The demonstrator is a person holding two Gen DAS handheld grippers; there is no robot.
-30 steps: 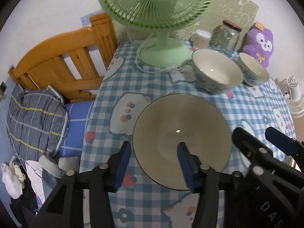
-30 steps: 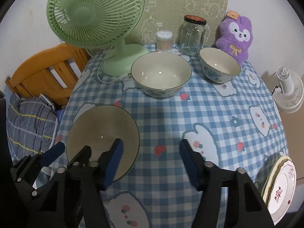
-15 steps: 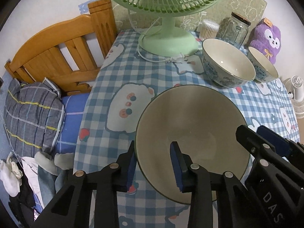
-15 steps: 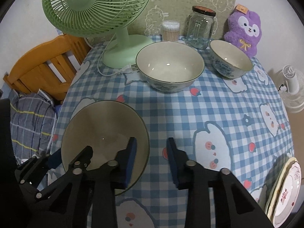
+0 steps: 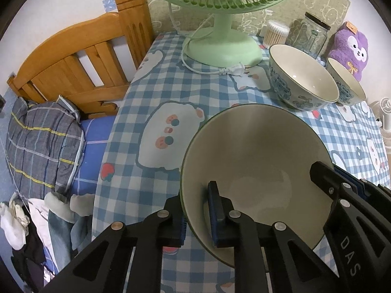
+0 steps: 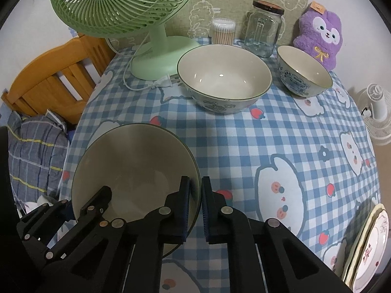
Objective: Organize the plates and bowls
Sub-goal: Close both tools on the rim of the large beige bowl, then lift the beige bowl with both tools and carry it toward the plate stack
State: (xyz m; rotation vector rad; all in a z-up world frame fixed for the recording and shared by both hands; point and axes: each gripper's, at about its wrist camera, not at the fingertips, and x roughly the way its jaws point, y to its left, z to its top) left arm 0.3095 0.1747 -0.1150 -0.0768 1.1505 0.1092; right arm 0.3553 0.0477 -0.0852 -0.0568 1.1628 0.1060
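Between both claws [image 5: 195,219] [image 6: 194,210], grey bowl [image 5: 256,161] tilts.

The stacked plates [image 6: 366,244] are cut off by the lower right edge.

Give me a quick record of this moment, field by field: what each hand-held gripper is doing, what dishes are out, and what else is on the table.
left hand-held gripper: shut on near rim of the shallow bowl
right hand-held gripper: shut on the same bowl's right rim
large bowl: upright, mid-table
small bowl: right of it, apart
plates: stacked at right table edge
far edge: green fan, cotton swabs, glass jar, purple plush
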